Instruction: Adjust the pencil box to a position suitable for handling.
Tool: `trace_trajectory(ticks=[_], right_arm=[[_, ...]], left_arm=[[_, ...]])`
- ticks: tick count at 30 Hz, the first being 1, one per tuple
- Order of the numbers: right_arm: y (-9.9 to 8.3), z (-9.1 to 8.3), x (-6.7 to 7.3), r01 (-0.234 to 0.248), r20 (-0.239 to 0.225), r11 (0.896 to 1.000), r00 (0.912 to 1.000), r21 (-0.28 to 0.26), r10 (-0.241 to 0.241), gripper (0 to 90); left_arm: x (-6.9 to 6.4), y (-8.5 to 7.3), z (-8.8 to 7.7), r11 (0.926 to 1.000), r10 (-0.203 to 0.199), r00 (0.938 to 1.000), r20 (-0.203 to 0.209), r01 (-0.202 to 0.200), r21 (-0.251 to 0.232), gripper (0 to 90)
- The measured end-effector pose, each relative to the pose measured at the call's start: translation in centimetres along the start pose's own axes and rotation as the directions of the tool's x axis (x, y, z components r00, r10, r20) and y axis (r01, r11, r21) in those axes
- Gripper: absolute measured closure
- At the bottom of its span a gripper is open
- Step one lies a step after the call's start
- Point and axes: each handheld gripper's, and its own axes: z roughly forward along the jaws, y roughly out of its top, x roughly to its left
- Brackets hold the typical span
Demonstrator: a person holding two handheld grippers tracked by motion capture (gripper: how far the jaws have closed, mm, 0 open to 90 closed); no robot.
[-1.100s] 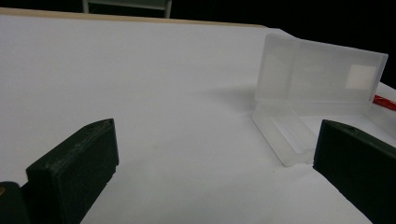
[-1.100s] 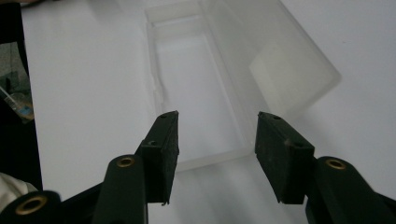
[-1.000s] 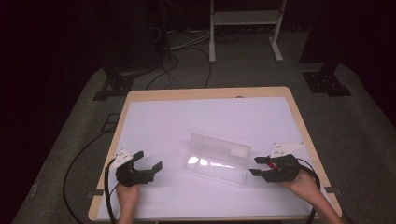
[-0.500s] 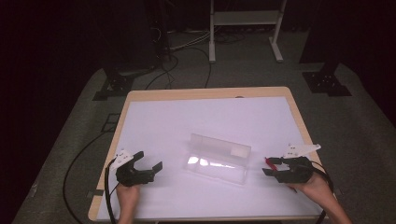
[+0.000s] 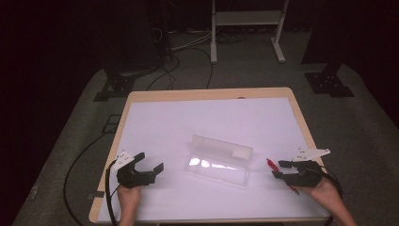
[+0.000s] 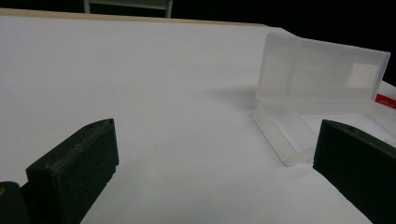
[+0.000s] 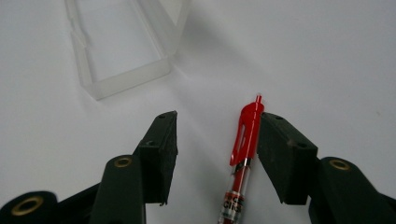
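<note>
An open clear plastic case point(image 5: 219, 162) lies at the middle of the white table top, lid standing up at the back; it appears as the case point(image 6: 317, 93) and the case point(image 7: 126, 70) in the gripper views. A red pen point(image 5: 270, 162) lies flat to its right. My right gripper point(image 5: 278, 169) is low over the pen, open, and the pen point(image 7: 247, 128) lies between the jaws, close along the right-hand one in the right gripper view point(image 7: 217, 130). My left gripper point(image 5: 151, 162) rests open near the front left, nothing between its jaws point(image 6: 215, 154).
The white sheet covers the wooden table point(image 5: 207, 94), whose right edge is close behind my right hand. Beyond the table, a metal stand point(image 5: 247, 28) and cables point(image 5: 174, 61) sit on the dark floor.
My right gripper has slid to the right, toward the table's right edge, and the pen's red cap end now pokes out ahead of its jaws. The left gripper and the case have stayed put.
</note>
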Motion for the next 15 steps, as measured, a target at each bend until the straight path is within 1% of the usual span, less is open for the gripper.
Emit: trace_trajectory(ticks=[1, 10, 15], right_arm=[[-0.1, 0.0, -0.1, -0.006, 0.001, 1.000, 1.0000, 0.001, 0.006, 47.3], [-1.5, -0.2, -0.9, -0.048, 0.028, 0.999, 0.9984, 0.001, 0.048, 48.4], [-1.9, 0.0, -1.1, -0.056, 0.040, 0.998, 0.9976, 0.005, 0.056, 49.9]], left_arm=[[0.0, 0.0, 0.0, 1.0000, 0.005, 1.0000, 0.000, -0.005, 0.001, 0.0], [0.0, 0.0, 0.0, 1.0000, 0.003, 1.0000, 0.000, -0.003, 0.002, 0.0], [0.0, 0.0, 0.0, 1.0000, 0.003, 1.0000, 0.000, -0.003, 0.002, 0.0]])
